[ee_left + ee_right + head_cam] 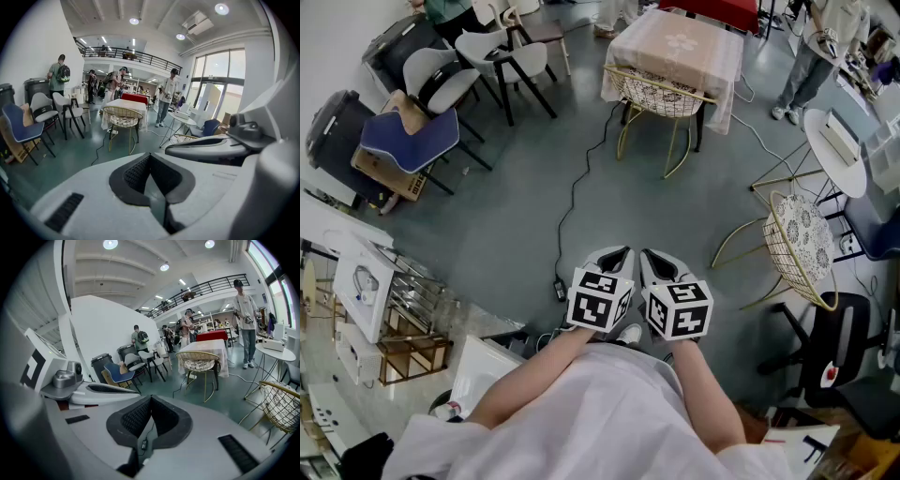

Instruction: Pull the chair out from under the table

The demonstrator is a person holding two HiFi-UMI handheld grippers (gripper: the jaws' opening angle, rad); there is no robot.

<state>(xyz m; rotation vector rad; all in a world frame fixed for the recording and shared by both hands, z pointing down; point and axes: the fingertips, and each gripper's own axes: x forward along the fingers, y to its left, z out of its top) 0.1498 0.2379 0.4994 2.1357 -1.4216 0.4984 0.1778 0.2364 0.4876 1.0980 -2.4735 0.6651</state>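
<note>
Head camera looks steeply down from above the person, with the left gripper point(619, 251) and right gripper point(649, 253) close beneath it. Each gripper camera rides right behind its own jaws and looks forward along them. All 3 views share the wire chair point(123, 117) and clothed table point(125, 104), well ahead of the jaws.

Gold wire chair point(667, 99) tucked in at the cloth-covered table point(680, 42)

The chair stands upright on the grey floor point(534, 187), curved wire back facing outward, its patterned seat cushion point(649, 92) (pale, lacy print) pushed under the table's near edge; a pinkish tablecloth point(722, 84) hangs down the table's sides.
</note>
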